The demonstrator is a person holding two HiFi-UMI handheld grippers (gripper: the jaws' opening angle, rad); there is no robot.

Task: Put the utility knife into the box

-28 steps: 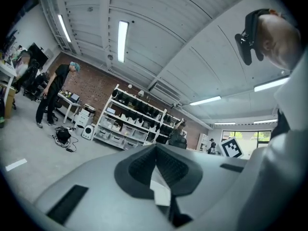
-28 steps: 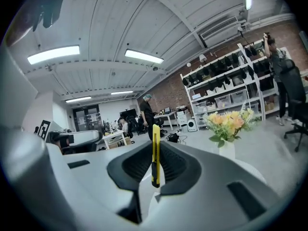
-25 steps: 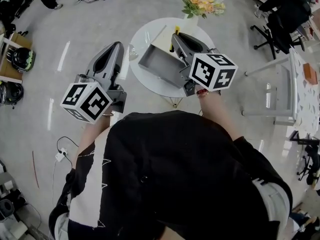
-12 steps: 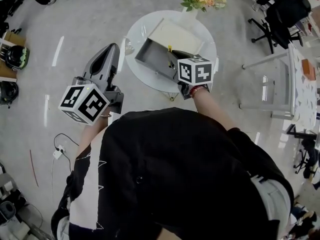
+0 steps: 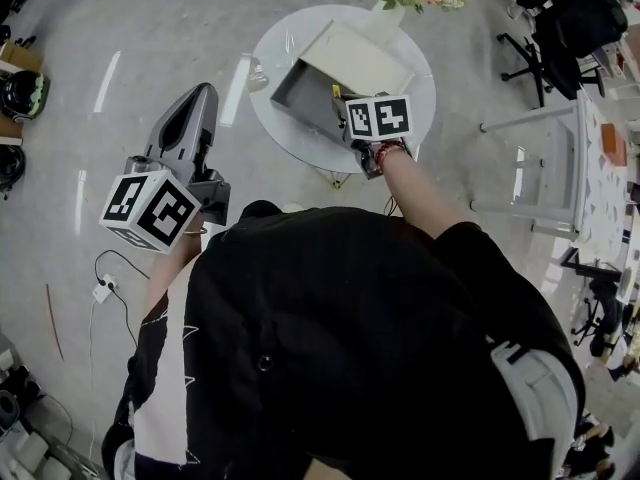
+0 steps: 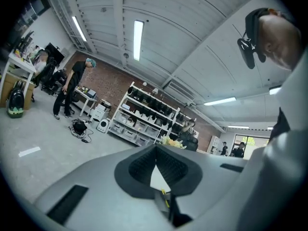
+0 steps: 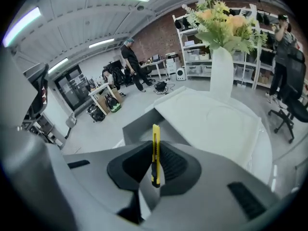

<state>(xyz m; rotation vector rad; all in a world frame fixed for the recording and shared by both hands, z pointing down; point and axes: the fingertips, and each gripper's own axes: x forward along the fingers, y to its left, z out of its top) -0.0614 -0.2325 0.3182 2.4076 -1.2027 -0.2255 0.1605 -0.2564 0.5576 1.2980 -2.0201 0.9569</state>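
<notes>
right gripper view shows the right gripper (image 7: 155, 147) clenched on the slim yellow plastic utility knife (image 7: 155, 158), aimed at the open grey rectangular box (image 7: 137, 125) on the round white table (image 5: 415, 103); lower it well inside before releasing, left gripper (image 6: 156, 153) closed, empty.

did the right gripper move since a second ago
Yes. The right gripper has sunk toward the grey box on the round table, tipping downward.

Workshop with a glossy grey floor (image 5: 150, 48) and a brick back wall (image 6: 108, 78).
A round white bench (image 5: 424, 93) stands mid-floor, a black office chair (image 5: 560, 28) off its right edge; white shelving (image 6: 149, 112) lines the brick, and strip lights (image 6: 138, 40) run along the panelled ceiling (image 6: 192, 32).
</notes>
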